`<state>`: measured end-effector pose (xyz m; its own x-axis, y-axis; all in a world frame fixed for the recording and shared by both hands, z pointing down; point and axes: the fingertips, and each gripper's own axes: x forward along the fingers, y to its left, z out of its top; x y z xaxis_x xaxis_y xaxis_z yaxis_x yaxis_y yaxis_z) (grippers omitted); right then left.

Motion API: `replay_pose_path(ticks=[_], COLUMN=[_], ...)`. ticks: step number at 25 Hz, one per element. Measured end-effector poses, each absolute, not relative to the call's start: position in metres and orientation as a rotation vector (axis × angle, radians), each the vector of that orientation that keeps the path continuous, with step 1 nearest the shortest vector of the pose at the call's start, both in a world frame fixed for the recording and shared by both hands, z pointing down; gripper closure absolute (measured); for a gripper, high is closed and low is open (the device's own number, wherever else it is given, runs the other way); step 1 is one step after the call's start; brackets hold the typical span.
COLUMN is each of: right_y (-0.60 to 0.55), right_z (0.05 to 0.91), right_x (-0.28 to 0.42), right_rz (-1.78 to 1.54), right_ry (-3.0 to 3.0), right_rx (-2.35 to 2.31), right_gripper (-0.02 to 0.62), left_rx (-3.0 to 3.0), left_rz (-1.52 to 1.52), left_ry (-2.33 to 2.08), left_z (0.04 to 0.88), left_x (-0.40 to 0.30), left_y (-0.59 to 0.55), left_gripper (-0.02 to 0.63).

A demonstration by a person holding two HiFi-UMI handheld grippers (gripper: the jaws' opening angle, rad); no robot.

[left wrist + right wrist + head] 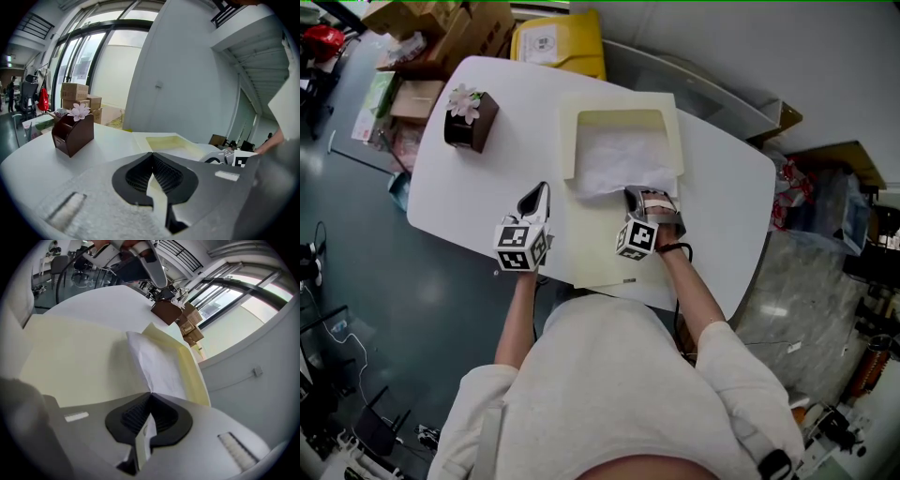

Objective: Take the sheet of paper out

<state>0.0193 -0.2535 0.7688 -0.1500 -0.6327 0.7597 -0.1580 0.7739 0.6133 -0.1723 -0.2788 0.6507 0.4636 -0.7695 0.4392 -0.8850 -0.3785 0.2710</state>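
Observation:
A cream paper folder [619, 253] lies open on the white table [722, 187], its pocket at the far end. A crumpled white sheet of paper [614, 159] sticks out of that pocket toward me. My right gripper [633, 195] is at the sheet's near right corner and is shut on it. In the right gripper view the sheet [154, 366] runs straight into the closed jaws of that gripper [151, 393]. My left gripper [539, 192] hovers above the table just left of the folder, shut and holding nothing; its own view [151, 154] looks across at the folder [171, 140].
A brown holder with a pink flower [471, 119] stands at the table's far left. Behind the table are a yellow bin [558, 42] and cardboard boxes [450, 33]. The table's rounded edge runs close to my left gripper.

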Motion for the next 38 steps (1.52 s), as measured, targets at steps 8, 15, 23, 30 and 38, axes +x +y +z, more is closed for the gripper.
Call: replay_pose_path(ticks=[8, 15, 23, 30, 38], right_y=[-0.243, -0.266, -0.284, -0.3, -0.315], right_z=[0.737, 0.684, 0.627, 0.593, 0.562], right_x=[0.029, 0.04, 0.045, 0.046, 0.049], right_rz=[-0.485, -0.489, -0.52, -0.524, -0.277], right_ry=[-1.715, -1.75, -1.783, -1.817, -2.003], right_rx=[0.699, 0.866, 0.981, 1.055, 1.248], right_gripper=[0.595, 0.594, 0.594, 0.594, 0.594], left_rx=[2.31, 2.372, 2.425, 2.467, 2.479], left_rz=[0.318, 0.316, 0.284, 0.275, 0.271], left_ry=[-1.384, -1.362, -1.367, -1.386, -1.441], left_z=[0.622, 0.602, 0.576, 0.554, 0.541], left_x=[-0.159, -0.141, -0.128, -0.125, -0.127], left_y=[-0.282, -0.29, -0.299, -0.306, -0.318], left_gripper=[0.606, 0.606, 0.606, 0.606, 0.606])
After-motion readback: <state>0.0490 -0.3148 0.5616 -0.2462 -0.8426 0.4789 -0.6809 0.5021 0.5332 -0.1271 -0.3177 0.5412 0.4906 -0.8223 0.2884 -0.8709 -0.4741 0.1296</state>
